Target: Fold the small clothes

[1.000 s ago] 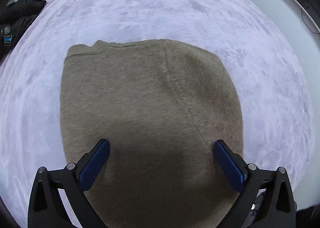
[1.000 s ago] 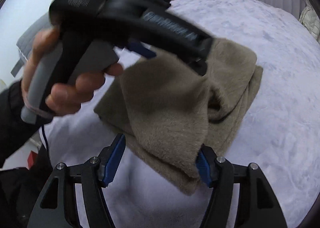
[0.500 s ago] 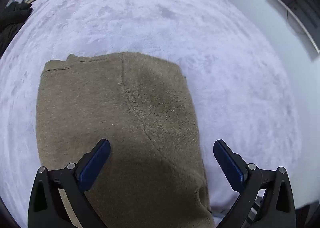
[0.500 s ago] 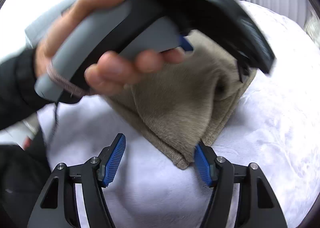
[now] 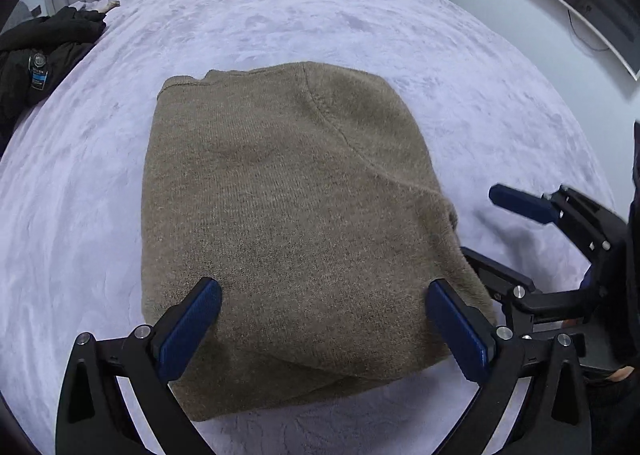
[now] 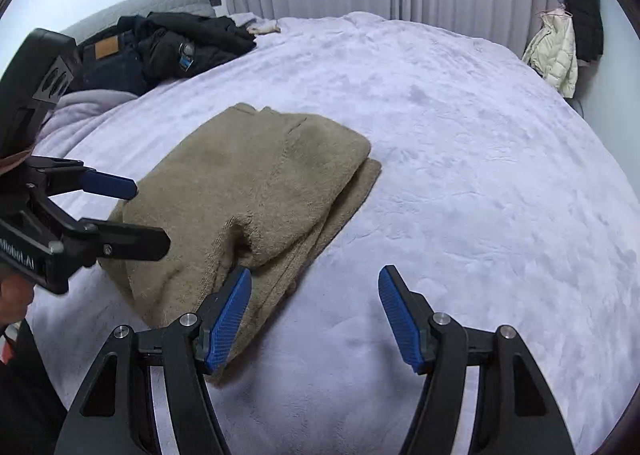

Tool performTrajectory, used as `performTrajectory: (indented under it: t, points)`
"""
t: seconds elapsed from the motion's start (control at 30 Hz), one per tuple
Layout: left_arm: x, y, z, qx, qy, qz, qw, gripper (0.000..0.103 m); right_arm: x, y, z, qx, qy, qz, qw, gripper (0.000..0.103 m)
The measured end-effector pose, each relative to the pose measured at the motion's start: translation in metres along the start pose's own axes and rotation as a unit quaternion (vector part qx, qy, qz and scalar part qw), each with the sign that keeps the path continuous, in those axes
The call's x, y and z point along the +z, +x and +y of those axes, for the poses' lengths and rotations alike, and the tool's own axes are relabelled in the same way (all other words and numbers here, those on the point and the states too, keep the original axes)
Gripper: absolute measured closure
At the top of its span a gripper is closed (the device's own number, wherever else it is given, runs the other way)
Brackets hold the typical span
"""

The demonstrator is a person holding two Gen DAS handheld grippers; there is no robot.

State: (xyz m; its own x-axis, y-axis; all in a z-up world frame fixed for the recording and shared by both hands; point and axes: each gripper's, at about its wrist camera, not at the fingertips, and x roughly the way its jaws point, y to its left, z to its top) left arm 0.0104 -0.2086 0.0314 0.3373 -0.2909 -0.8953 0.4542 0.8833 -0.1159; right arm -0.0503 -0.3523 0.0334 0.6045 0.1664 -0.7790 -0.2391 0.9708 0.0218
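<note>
Lying folded on the bed [image 5: 460, 67], the brown sweater [image 5: 288, 215] is flanked by the left hand-held gripper [image 5: 320, 319] and right hand-held gripper [image 6: 316, 311], both spread and pinching nothing.

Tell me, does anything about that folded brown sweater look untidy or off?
Slightly. On the sweater, the lower layer sticks out past the top one along the right edge in the right wrist view, and the near corner bunches into a pucker. Otherwise nothing stands out.

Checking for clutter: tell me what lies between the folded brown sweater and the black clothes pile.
Nothing: in the right wrist view only bare lavender blanket runs between the sweater and the black clothes pile.
</note>
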Motion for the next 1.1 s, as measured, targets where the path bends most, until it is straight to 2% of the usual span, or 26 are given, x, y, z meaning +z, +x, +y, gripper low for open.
performTrajectory:
  t: [0.1,0.2,0.27,0.33,0.37,0.43,0.53,0.57,0.63,0.7,0.83,0.9,0.93,0.97,1.0,1.07,1.1]
  points:
    - [-0.009,0.014,-0.002,0.011,0.015,0.007,0.9998,0.0,0.006,0.021,0.003,-0.026,-0.016,0.002,1.0,0.033]
    - [-0.016,0.019,-0.004,0.008,0.018,0.016,0.9997,0.0,0.006,0.028,-0.011,-0.039,0.027,-0.008,0.999,0.033]
    - [-0.02,0.022,-0.003,0.009,0.012,0.022,0.9996,0.0,-0.004,0.031,-0.024,-0.045,0.074,0.002,0.996,0.033]
    - [-0.022,0.026,-0.003,0.007,0.008,0.022,0.9997,0.0,-0.012,0.037,-0.037,-0.111,0.099,0.019,0.989,0.051]
    - [-0.022,0.027,-0.004,0.011,0.011,0.021,0.9997,0.0,-0.019,0.038,-0.048,-0.099,0.119,0.026,0.988,0.051]
    - [-0.021,0.022,-0.003,0.006,0.013,0.02,0.9997,0.0,-0.022,0.025,-0.059,-0.063,0.149,0.004,0.987,0.051]
    - [-0.019,-0.002,0.006,-0.022,0.001,-0.001,0.9998,0.0,-0.016,-0.006,-0.051,-0.047,0.142,-0.028,0.988,0.051]
    - [-0.018,-0.015,0.011,-0.026,-0.001,-0.025,0.9994,0.0,-0.01,-0.019,-0.043,-0.028,0.131,-0.045,0.99,0.05]
    - [-0.015,-0.036,0.026,-0.005,-0.013,-0.069,0.9975,0.0,0.004,-0.034,-0.018,-0.012,0.093,-0.068,0.993,0.043]
    - [-0.012,-0.042,0.051,0.014,-0.048,-0.082,0.9954,0.0,0.019,-0.035,0.011,-0.013,0.053,-0.078,0.995,0.037]
    - [-0.021,-0.019,0.104,0.022,-0.124,-0.04,0.9912,0.0,0.036,-0.008,0.06,0.033,-0.001,-0.052,0.998,0.037]
    - [-0.033,0.001,0.112,0.03,-0.121,-0.004,0.9922,0.0,0.034,0.011,0.074,0.049,-0.016,-0.022,0.998,0.037]
    - [-0.041,0.01,0.115,0.029,-0.115,0.009,0.9929,0.0,0.028,0.023,0.076,0.034,-0.028,-0.004,0.999,0.037]
    - [-0.048,0.013,0.12,0.006,-0.115,0.013,0.9933,0.0,0.02,0.034,0.075,0.005,-0.04,0.012,0.999,0.038]
    - [-0.053,0.011,0.124,-0.007,-0.121,0.01,0.9925,0.0,0.012,0.043,0.07,-0.004,-0.044,0.021,0.999,0.038]
    - [-0.059,-0.004,0.124,-0.012,-0.115,-0.008,0.9932,0.0,0.003,0.038,0.062,0.006,-0.035,0.015,0.999,0.038]
    - [-0.063,-0.013,0.12,-0.007,-0.096,-0.022,0.9951,0.0,0.003,0.033,0.062,0.005,-0.033,0.017,0.999,0.038]
